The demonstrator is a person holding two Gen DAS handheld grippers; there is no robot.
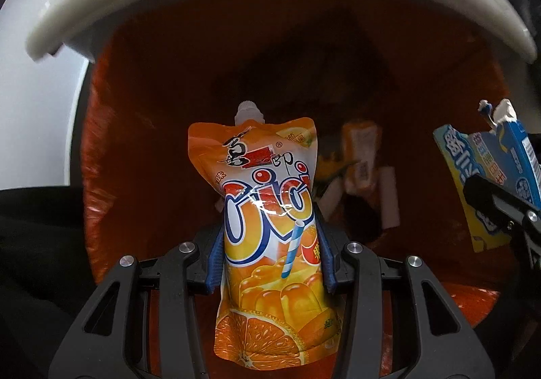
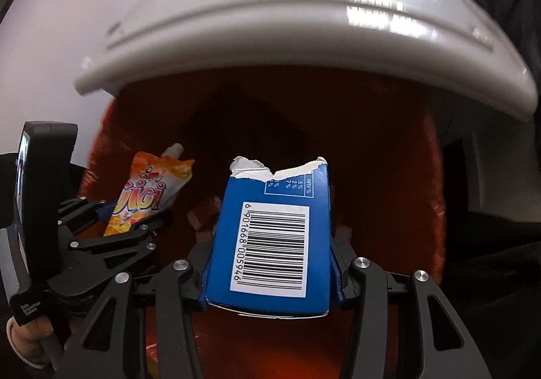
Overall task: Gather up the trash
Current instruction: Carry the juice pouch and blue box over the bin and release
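My left gripper (image 1: 270, 257) is shut on an orange jelly drink pouch (image 1: 267, 209) with a white spout, held upright over the mouth of a trash bin lined with an orange bag (image 1: 142, 81). The pouch also shows in the right wrist view (image 2: 148, 196). My right gripper (image 2: 270, 264) is shut on a torn blue carton (image 2: 277, 237) with a barcode, held over the same bin. In the left wrist view the carton (image 1: 487, 176) shows at the right edge.
The bin's white lid (image 1: 236, 0) stands raised above the opening and also shows in the right wrist view (image 2: 304, 40). Several wrappers (image 1: 361, 159) lie deep inside the bag. Dark fabric (image 1: 33, 243) lies to the left.
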